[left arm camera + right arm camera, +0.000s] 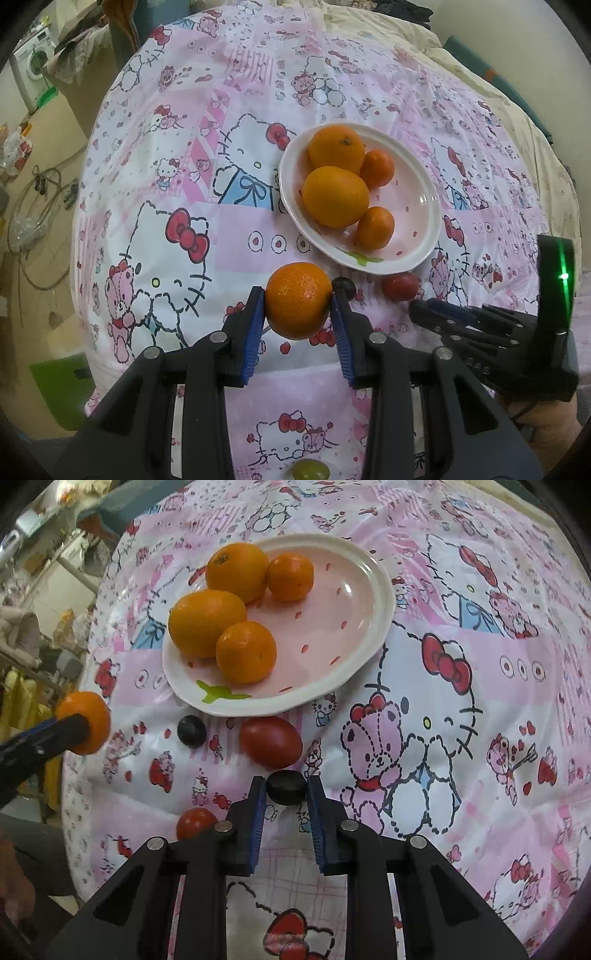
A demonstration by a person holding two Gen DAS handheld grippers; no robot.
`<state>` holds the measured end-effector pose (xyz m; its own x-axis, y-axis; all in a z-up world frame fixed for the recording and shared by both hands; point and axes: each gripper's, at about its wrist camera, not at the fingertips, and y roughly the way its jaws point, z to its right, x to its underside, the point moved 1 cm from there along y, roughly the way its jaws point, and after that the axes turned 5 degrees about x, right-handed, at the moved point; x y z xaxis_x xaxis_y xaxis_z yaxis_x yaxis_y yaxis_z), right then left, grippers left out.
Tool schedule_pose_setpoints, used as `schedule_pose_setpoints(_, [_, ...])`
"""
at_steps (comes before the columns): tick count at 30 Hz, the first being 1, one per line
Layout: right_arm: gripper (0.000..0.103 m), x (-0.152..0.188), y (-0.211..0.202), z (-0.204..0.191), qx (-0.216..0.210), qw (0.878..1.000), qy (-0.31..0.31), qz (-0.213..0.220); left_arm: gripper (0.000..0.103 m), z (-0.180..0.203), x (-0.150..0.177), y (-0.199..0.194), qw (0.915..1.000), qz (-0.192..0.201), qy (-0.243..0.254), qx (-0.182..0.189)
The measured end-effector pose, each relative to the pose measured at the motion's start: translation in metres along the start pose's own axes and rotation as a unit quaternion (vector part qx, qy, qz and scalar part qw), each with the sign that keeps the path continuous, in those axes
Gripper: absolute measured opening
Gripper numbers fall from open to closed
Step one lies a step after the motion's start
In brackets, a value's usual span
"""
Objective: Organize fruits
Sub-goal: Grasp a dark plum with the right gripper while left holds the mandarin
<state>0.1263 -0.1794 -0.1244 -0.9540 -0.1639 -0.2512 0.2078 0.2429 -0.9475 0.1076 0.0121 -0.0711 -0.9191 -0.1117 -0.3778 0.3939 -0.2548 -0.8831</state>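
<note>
Between our right gripper's (286, 788) closed-in blue pads we pinch a small dark round berry (286, 786); our left gripper (297, 312) clamps a round orange tangerine (298, 311), white oval plate (424, 218) beyond its fingertips.

My left gripper (297, 310) clamps a mandarin (298, 300), while my right gripper (286, 788) pinches a dark berry (286, 787), both angled steeply down.

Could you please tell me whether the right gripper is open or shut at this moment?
Shut: the right gripper has its blue pads pressed against both sides of a small dark grape, just below the red tomato.
</note>
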Motion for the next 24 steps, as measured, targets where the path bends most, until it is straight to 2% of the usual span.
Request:
schedule_pose_setpoints(7, [0.023, 0.009, -0.028, 0.022, -0.065, 0.997, 0.042, 0.030, 0.032, 0.004, -0.005, -0.004, 0.9997, 0.022, 0.000, -0.009])
schedule_pose_setpoints(13, [0.023, 0.014, -0.058, 0.048, -0.126, 0.986, 0.091, 0.064, 0.032, 0.013, -0.005, -0.005, 0.9996, 0.029, 0.007, -0.005])
schedule_pose_setpoints(19, [0.023, -0.001, -0.086, 0.060, -0.160, 0.975, 0.115, 0.103, 0.032, 0.027, -0.014, -0.002, 0.9994, 0.029, 0.017, 0.004])
schedule_pose_setpoints(24, [0.023, -0.025, -0.091, 0.068, -0.154, 0.975, 0.110, 0.114, 0.032, 0.043, -0.036, -0.001, 0.9982, 0.042, 0.042, 0.006])
